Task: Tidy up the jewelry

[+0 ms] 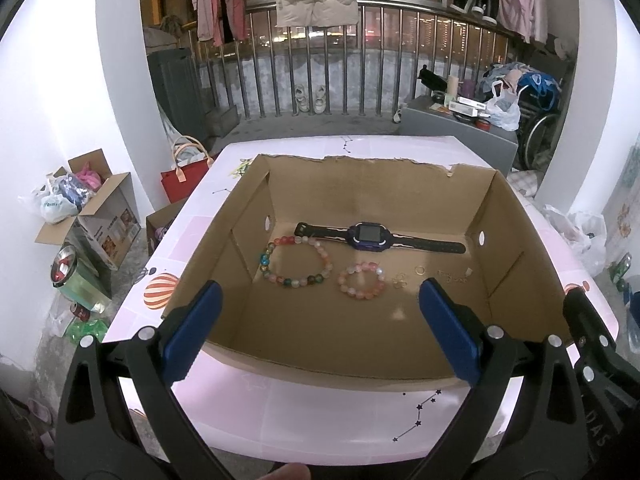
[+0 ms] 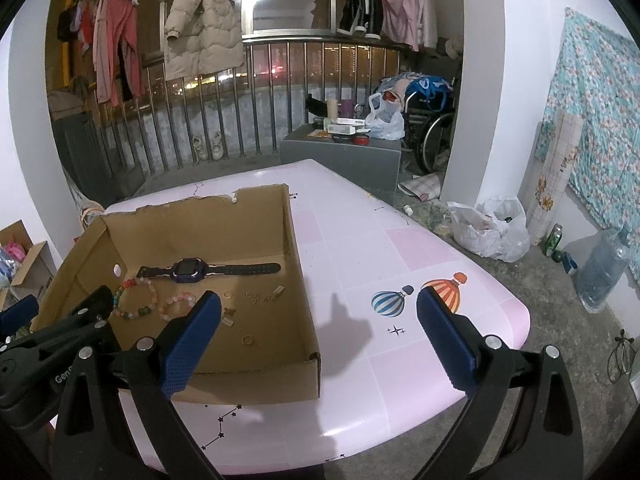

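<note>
Left gripper (image 1: 320,300) is hovering over the near wall of the cardboard box (image 1: 376,354), jaws spread wide, nothing between the blue pads (image 1: 194,330). It is pointing level into the box. A fingertip is showing at the bottom edge of the left wrist view.

Right gripper (image 2: 318,312) is hanging to the right of the box, over the pink table (image 2: 400,248), jaws also wide apart and empty; its left pad (image 2: 188,344) is overlapping the box's near right corner in view. Its shadow is falling on the tabletop just beside the box.

Jewelry is lying on the box floor: a smartwatch (image 1: 370,235) stretched flat near the far wall, a large multicolour bead bracelet (image 1: 298,260) in front of it on the left, a smaller pink bead bracelet (image 1: 362,280) beside that, then small gold rings (image 1: 420,269) and a thin chain (image 1: 452,276). A further ring (image 2: 247,340) is lying nearer the front.

Writing: "Gen…" partly readable on the left gripper's body in the right wrist view; "DAS" on the right gripper's body in the left wrist view. Balloon prints (image 2: 416,296) are decorating the table.
</note>
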{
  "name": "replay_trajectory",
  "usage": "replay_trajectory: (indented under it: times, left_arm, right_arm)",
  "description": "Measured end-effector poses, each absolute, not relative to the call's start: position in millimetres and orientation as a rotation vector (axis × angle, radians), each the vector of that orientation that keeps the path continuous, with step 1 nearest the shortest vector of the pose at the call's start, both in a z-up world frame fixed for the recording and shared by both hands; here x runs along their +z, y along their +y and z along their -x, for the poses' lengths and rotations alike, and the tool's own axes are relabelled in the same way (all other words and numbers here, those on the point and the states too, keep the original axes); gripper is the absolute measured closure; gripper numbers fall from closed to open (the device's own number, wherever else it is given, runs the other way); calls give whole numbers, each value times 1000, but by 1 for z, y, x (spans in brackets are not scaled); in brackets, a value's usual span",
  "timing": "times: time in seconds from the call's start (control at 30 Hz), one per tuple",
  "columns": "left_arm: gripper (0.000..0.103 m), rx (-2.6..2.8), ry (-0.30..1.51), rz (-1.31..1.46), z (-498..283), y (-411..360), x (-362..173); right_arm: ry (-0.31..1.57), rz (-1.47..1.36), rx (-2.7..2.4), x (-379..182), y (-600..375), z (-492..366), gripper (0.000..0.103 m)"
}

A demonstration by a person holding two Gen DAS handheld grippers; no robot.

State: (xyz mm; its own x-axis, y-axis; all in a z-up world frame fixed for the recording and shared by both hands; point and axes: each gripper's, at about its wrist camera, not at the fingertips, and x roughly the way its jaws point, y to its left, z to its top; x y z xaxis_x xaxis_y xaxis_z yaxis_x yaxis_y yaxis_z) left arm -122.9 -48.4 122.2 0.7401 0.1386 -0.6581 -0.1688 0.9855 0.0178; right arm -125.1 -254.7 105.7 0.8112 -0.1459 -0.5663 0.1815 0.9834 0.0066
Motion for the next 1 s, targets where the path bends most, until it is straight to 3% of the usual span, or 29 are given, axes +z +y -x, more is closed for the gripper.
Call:
replay_trajectory:
  times: [1.0]
  left_arm:
    - [8, 169, 707, 67, 128, -39, 130]
  right_arm:
    - [601, -44, -175, 105, -254, 133, 7]
